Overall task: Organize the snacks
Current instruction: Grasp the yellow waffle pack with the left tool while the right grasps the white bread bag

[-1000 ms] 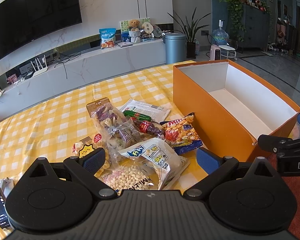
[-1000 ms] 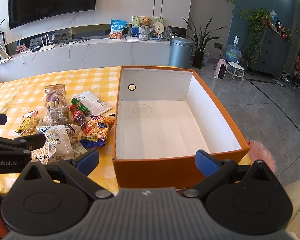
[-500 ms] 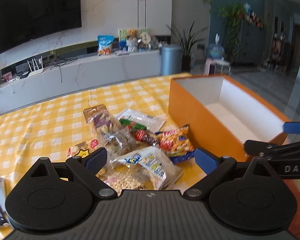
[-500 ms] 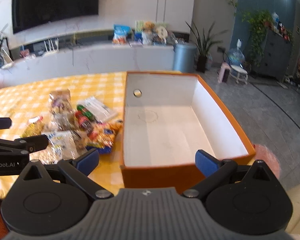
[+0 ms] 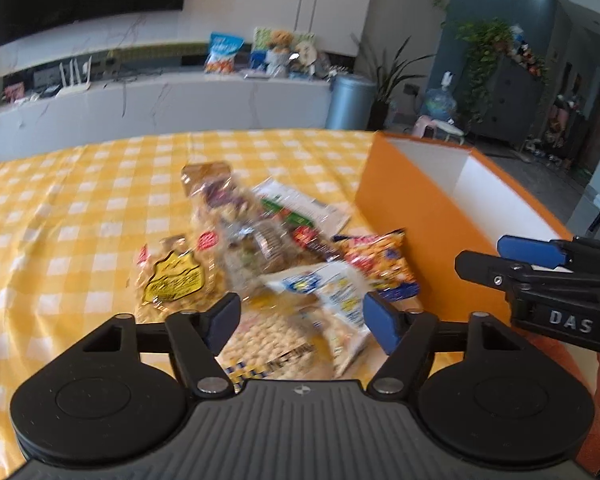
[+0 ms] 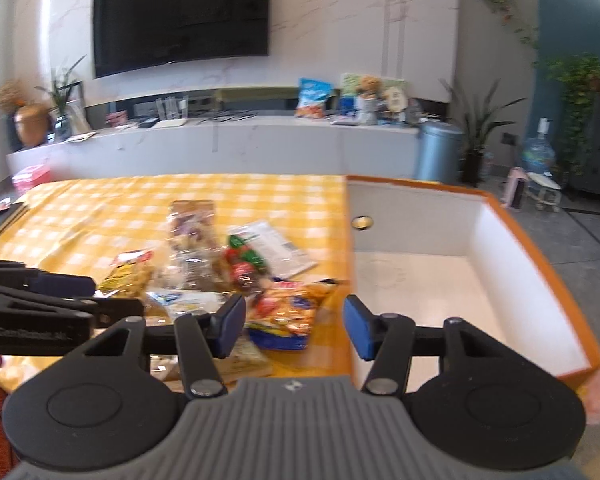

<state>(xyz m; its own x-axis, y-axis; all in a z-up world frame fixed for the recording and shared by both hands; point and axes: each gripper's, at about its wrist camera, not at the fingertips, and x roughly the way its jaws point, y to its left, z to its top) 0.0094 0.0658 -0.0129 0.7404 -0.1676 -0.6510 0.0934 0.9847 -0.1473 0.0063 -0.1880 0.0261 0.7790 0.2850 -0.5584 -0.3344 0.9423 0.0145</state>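
Left wrist view: left gripper (image 5: 302, 318) hung low over the near edge of the snack pile (image 5: 268, 264), pointing down at it. Its jaws were closing, about three-quarters apart. The white and blue packet (image 5: 328, 288) and the bag of pale nuts (image 5: 266, 340) lay under the gap, but the pads did not press on either; nothing held. Frame was motion-blurred, so labels were unreadable.

Right wrist view: right gripper (image 6: 294, 326) hung over the red and orange chip bag (image 6: 290, 312), which lay just beside the left wall of the orange box (image 6: 540, 268). Jaws were closing, fairly narrow. The bag showed between the pads, yet I could not see the pads touching it; judged not gripped.

Snack locations: every packet seen was on the yellow checked tablecloth (image 6: 140, 208), in one loose heap left of the box. That included the yellow bag (image 5: 172, 280), the clear bag of mixed pieces (image 5: 220, 200), the flat white packet (image 6: 272, 244) and a red and green item (image 6: 244, 258) that I could not make out.

Box interior (image 6: 420, 292) showed only white floor and walls, no snack inside.

Progress, judged: nothing was sorted yet. Task stood at its first pick, with both grippers near a target. All packets remained to be lifted and placed in the box.
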